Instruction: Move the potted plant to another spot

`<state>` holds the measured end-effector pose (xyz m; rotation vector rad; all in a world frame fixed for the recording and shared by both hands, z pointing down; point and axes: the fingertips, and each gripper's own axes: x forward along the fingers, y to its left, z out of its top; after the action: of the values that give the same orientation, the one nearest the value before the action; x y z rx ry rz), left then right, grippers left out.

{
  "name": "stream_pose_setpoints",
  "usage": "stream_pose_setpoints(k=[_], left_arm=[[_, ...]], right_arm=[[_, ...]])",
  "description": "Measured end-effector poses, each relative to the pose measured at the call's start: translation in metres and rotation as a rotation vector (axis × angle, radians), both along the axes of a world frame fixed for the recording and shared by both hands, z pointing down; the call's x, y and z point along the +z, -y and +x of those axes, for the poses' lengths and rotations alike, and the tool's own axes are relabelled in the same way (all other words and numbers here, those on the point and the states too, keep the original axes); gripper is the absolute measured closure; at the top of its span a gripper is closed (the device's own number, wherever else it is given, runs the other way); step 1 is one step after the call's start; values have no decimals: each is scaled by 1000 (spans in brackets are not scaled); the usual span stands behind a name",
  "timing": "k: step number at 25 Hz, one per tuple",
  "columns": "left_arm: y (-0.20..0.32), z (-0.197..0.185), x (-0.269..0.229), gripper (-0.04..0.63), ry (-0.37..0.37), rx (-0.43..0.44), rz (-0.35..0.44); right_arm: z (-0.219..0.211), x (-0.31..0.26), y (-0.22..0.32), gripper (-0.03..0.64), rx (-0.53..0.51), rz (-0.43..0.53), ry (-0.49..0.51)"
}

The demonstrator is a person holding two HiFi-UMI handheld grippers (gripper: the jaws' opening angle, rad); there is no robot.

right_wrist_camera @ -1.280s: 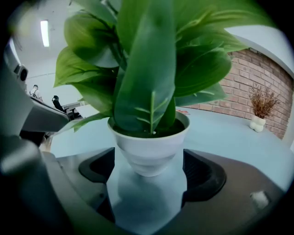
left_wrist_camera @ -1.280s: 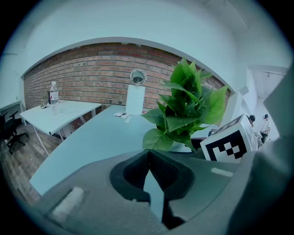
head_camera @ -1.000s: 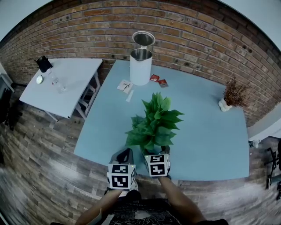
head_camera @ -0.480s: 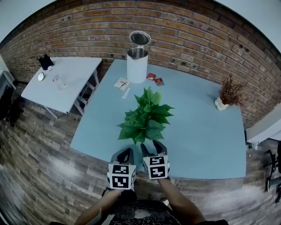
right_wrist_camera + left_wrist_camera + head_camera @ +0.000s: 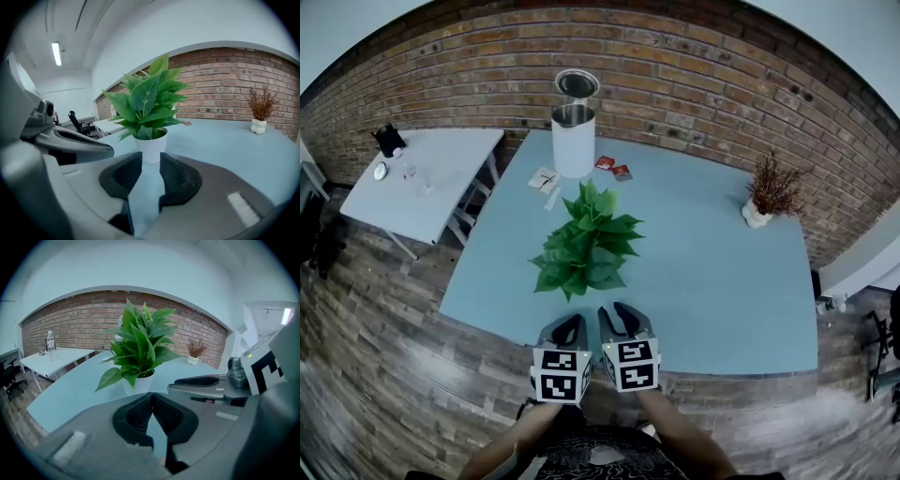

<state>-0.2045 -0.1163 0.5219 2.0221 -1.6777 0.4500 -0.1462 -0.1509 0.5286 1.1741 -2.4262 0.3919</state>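
- The potted plant [image 5: 584,246] stands upright on the pale blue table [image 5: 722,281], left of the table's middle and nearer my edge than the brick wall [image 5: 694,66].
- Nothing touches it. The table shows bare between its pot and both of my tools.
- It has a plain white, slightly tapered pot [image 5: 151,147] that looks smooth. The broad green leaves spread well past the rim, so from above they hide the pot.
- My right gripper [image 5: 151,157] has just been closing its jaws. A narrow gap is left between the pads, with only table showing through it. The pot sits beyond the tips, not between them.
- My left gripper [image 5: 151,397] has its pads pressed together at the tips and carries nothing.
- Both tools hang side by side over the near edge of the table, angled down toward the plant.
- I judge the plant is set down and let go, so the move looks about done.
- If the spot is not the final one, I would need to spread the right jaws wide again and come in low at the pot wall, under the leaves.
- Farther off are a white bin with its lid up [image 5: 573,141], some small packets [image 5: 612,167] and a dried sprig in a small vase [image 5: 767,192].
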Motion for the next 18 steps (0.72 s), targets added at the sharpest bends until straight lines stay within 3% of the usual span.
stream_pose_setpoints(k=[12, 18], left_arm=[[-3, 38, -14, 594, -15, -20, 38], [-6, 49, -19, 594, -2, -29, 49]], right_arm=[[34, -29, -18, 611, -21, 47, 26], [42, -35, -23, 611, -47, 38, 41]])
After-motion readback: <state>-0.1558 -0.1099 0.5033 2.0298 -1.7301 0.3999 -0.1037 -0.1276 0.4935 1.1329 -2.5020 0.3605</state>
